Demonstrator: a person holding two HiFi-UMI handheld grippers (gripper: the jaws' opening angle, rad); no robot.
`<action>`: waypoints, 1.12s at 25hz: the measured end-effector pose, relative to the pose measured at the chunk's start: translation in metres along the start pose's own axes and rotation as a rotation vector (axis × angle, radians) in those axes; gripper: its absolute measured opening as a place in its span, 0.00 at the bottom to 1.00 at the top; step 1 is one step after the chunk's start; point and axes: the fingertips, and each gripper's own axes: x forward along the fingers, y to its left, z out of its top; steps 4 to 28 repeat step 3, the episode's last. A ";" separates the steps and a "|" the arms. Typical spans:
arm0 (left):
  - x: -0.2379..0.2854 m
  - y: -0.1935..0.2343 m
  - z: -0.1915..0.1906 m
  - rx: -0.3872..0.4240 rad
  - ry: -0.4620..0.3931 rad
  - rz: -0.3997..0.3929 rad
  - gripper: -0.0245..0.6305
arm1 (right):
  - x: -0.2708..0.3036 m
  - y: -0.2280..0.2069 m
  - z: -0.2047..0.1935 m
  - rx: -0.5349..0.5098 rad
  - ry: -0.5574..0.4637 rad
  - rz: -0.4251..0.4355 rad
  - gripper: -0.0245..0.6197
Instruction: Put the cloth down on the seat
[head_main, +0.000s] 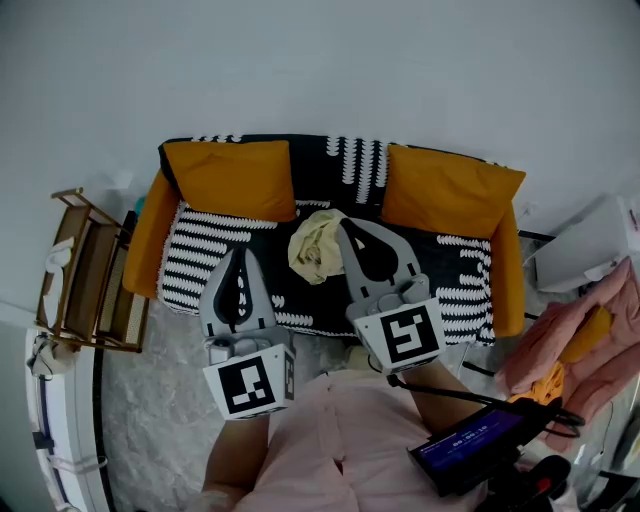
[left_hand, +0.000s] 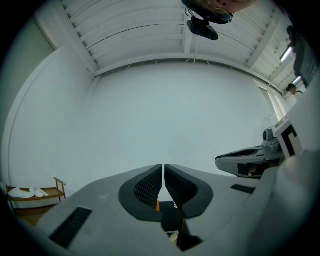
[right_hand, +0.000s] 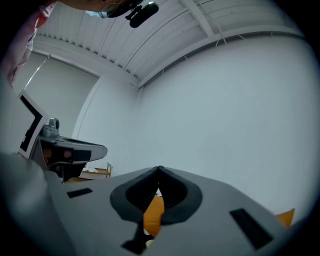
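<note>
In the head view a crumpled pale yellow cloth (head_main: 315, 246) hangs bunched over the middle of the black-and-white striped sofa seat (head_main: 215, 245). My right gripper (head_main: 342, 222) is shut, with its tips at the cloth's upper right edge and pinching it. In the right gripper view the jaws (right_hand: 159, 169) meet at the tip, and only an orange cushion and a pale scrap show through the gap below. My left gripper (head_main: 238, 250) hovers over the seat's left half, apart from the cloth. Its jaws (left_hand: 163, 166) are shut to a thin slit and hold nothing.
Two orange cushions (head_main: 235, 175) (head_main: 450, 190) lean against the sofa back. A wooden rack (head_main: 85, 270) stands to the left. A white box (head_main: 590, 245) and a pink clothes pile (head_main: 570, 330) sit to the right. A device with a blue screen (head_main: 470, 445) hangs near my body.
</note>
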 end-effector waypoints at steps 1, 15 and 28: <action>0.000 -0.001 0.000 0.000 -0.001 0.000 0.08 | 0.000 0.000 0.000 -0.001 -0.001 0.000 0.04; -0.001 -0.001 0.000 0.000 -0.002 0.000 0.08 | -0.001 0.000 0.001 -0.004 -0.004 0.001 0.04; -0.001 -0.001 0.000 0.000 -0.002 0.000 0.08 | -0.001 0.000 0.001 -0.004 -0.004 0.001 0.04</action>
